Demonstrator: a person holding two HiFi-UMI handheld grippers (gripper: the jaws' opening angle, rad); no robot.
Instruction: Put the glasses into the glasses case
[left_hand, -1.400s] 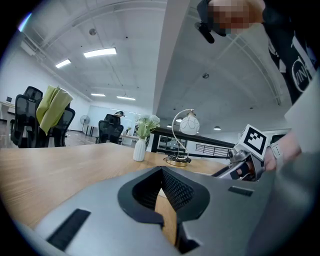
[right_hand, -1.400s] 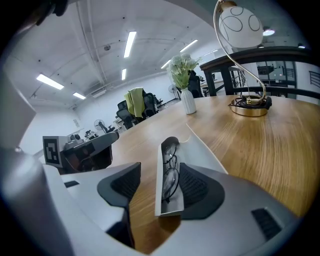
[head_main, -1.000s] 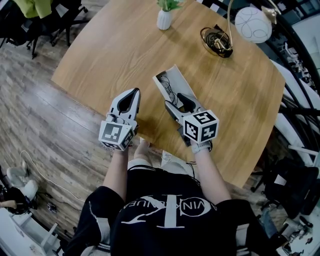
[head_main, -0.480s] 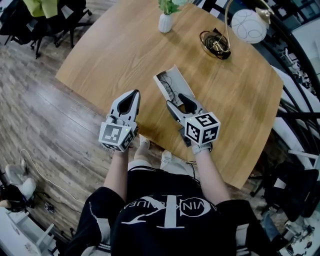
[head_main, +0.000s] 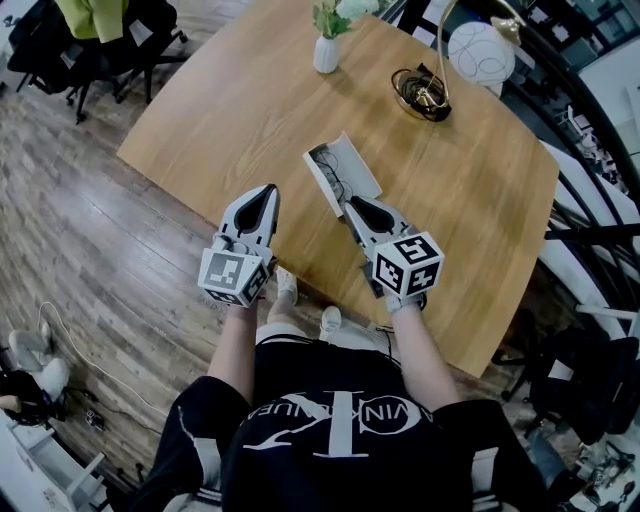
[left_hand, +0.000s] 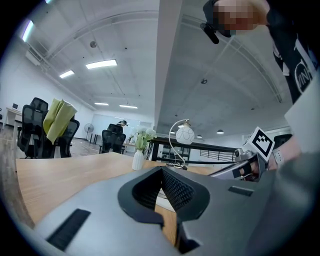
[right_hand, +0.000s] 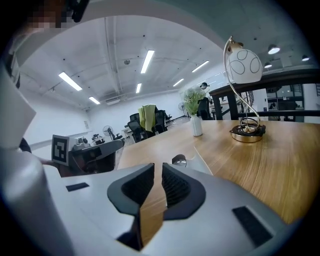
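The white glasses case (head_main: 352, 163) lies open on the wooden table (head_main: 250, 100), with the dark-framed glasses (head_main: 333, 178) inside it. My right gripper (head_main: 353, 206) hovers at the case's near end. Its jaws are closing, with a thin gap left and nothing between them. In the right gripper view the right gripper (right_hand: 160, 169) points at the case (right_hand: 202, 161), where one lens of the glasses (right_hand: 179, 160) shows. My left gripper (head_main: 266, 193) hangs to the left of the case, over the table's near edge, shut and empty. The left gripper (left_hand: 161, 172) shows its pads meeting.
A white vase with a plant (head_main: 326, 48) stands at the table's far side. A lamp with a round white shade (head_main: 478, 52) and a gold ring base (head_main: 420, 90) stands at the far right. Office chairs (head_main: 90, 40) are on the wooden floor to the left.
The right gripper's jaws have gone from wide open to nearly closed. Both grippers have risen a little and drawn slightly back from the case.
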